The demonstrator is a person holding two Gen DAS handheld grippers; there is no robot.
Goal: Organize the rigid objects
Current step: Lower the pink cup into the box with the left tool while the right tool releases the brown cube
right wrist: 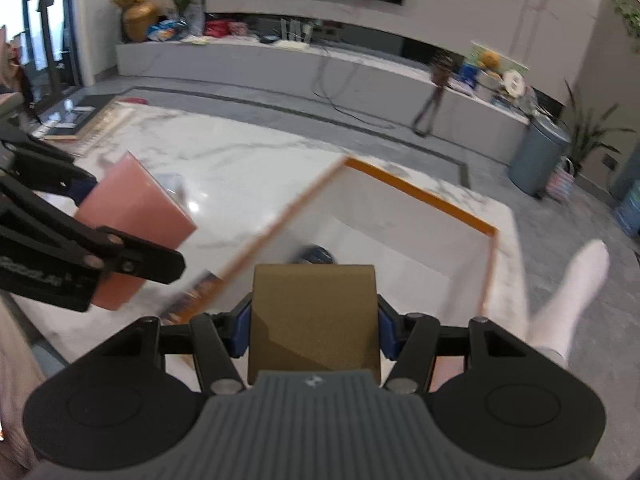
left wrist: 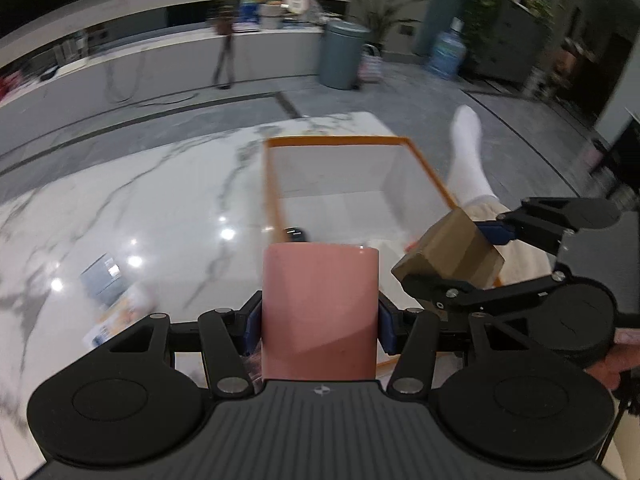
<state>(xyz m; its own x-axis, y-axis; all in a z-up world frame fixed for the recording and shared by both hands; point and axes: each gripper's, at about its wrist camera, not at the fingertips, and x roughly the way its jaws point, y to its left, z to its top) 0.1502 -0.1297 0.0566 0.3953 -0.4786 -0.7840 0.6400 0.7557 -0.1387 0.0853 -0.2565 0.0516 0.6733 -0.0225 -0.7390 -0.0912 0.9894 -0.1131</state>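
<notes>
White marble with grey veins makes up the glossy floor (left wrist: pixel 152 200) beneath both grippers, catching ceiling lights. The left gripper (left wrist: pixel 320 326) is clamped on a pink box (left wrist: pixel 320 308); the right gripper (right wrist: pixel 314 330) is clamped on a brown box (right wrist: pixel 314 316), just to the left gripper's right. Ahead of both sits a white bin with an orange rim (left wrist: pixel 340 142), a dark object (left wrist: pixel 295 235) inside. Beyond: a long grey ledge (right wrist: pixel 360 76), a grey trash can (left wrist: pixel 344 54), potted plants (left wrist: pixel 380 8). A white-socked foot (left wrist: pixel 468 152) lies right of the bin.
</notes>
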